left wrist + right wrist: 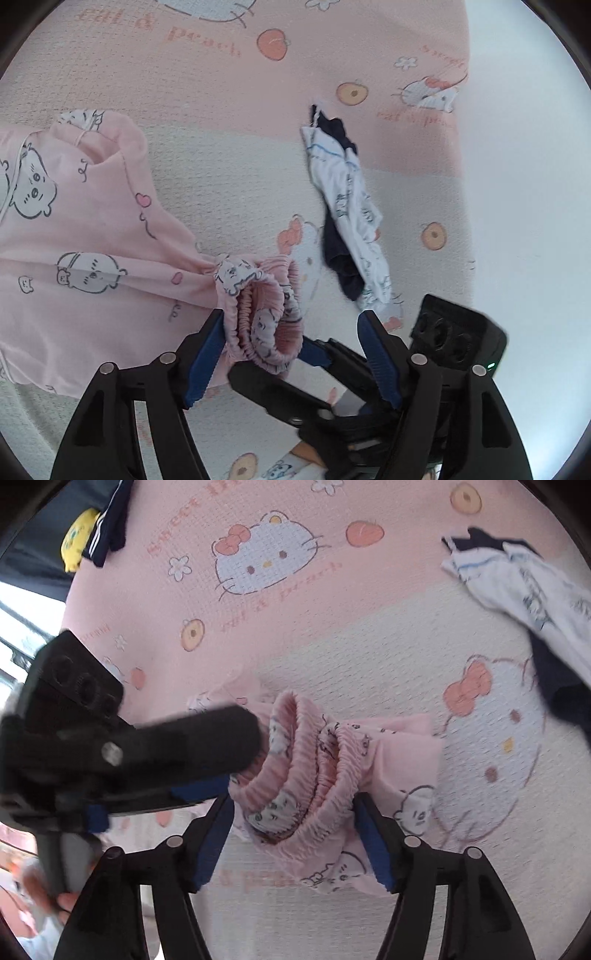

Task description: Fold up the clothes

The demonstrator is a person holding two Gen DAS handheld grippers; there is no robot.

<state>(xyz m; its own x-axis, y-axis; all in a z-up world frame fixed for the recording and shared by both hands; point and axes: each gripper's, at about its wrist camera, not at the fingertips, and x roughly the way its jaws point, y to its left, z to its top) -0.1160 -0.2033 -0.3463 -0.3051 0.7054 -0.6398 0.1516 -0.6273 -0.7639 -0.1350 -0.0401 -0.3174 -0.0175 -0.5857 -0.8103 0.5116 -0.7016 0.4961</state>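
Grippers both spread wide around the pink pyjama waistband [266,321], low centre. Left gripper [291,354], right gripper [291,834]: unpinched, that bunched elastic could slump and unroll.

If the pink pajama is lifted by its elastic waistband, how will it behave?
The pink pajama will probably hang limp: its thin cloth already creases. The waistband is bunched in gathers, so it likely stretches. It looks light.

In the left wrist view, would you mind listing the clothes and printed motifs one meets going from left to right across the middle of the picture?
Pink pyjama garment → its bunched elastic waistband → white-and-navy garment → orange fruit print on the bedsheet.
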